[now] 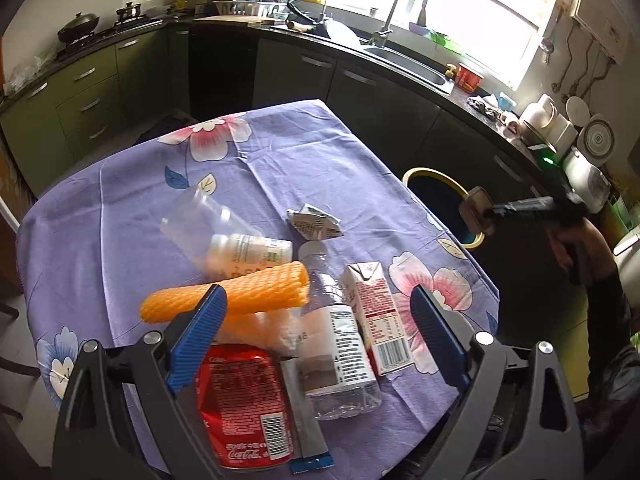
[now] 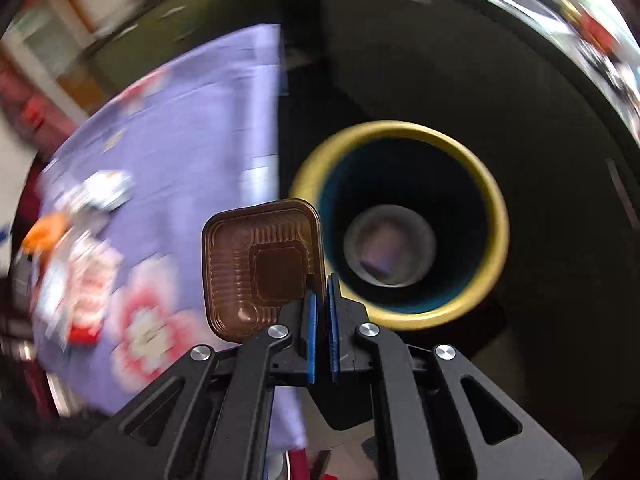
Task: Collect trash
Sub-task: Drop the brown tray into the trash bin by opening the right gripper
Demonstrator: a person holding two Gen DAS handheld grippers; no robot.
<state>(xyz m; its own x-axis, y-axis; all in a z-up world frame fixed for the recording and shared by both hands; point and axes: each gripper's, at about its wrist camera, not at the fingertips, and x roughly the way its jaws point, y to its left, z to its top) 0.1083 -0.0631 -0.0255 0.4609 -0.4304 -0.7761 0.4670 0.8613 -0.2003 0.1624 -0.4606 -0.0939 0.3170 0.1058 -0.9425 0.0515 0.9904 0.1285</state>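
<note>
My right gripper (image 2: 321, 280) is shut on the rim of a small brown plastic tray (image 2: 260, 268) and holds it beside the open mouth of a yellow-rimmed bin (image 2: 400, 220); the view is blurred. In the left wrist view the same tray (image 1: 476, 210) hangs over the bin (image 1: 436, 178) off the table's right edge. My left gripper (image 1: 318, 312) is open above a pile of trash: a clear bottle (image 1: 340, 344), a red can (image 1: 240, 404), an orange foam net (image 1: 228, 296), a red-and-white carton (image 1: 378, 316), a white bottle (image 1: 252, 252) and a crumpled wrapper (image 1: 314, 224).
The table carries a purple floral cloth (image 1: 280, 160). A clear plastic cup (image 1: 200, 220) lies on it, and a grey sachet (image 1: 304, 420) by the can. Dark kitchen cabinets and a sink (image 1: 404, 64) run behind. The bin stands on the floor to the table's right.
</note>
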